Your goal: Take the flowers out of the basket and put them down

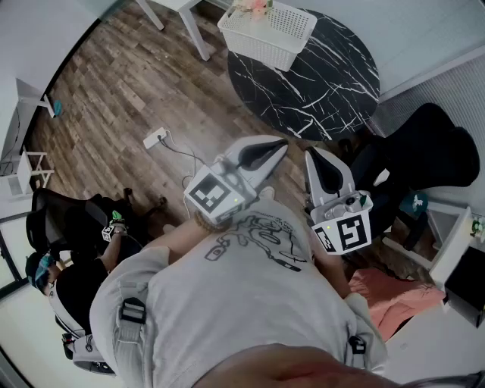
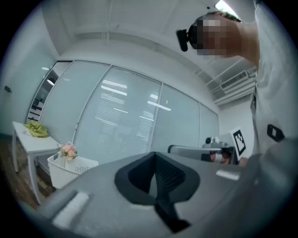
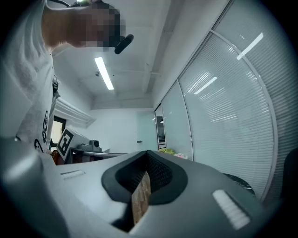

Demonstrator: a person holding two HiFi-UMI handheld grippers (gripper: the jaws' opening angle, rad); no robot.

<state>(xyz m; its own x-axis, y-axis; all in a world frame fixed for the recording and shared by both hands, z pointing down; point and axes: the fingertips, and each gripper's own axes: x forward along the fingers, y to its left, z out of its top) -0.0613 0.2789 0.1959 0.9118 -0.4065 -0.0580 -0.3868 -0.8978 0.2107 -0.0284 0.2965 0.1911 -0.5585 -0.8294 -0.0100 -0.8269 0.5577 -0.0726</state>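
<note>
Wood floor (image 1: pixel 114 83) room; a round black marble surface (image 1: pixel 333 83) ahead carries the white basket (image 1: pixel 267 36). Pink flowers (image 1: pixel 254 7) sit inside it at the far end. Left gripper (image 1: pixel 282 144) and right gripper (image 1: pixel 311 153) are held level, close to the person's chest, well apart from the basket. Fingers on both are closed together, nothing between them.

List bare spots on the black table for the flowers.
Black table is bare right of and nearer than the white basket, out to the rim by the black chair. Crowded only far-left, where basket holds flowers.
</note>
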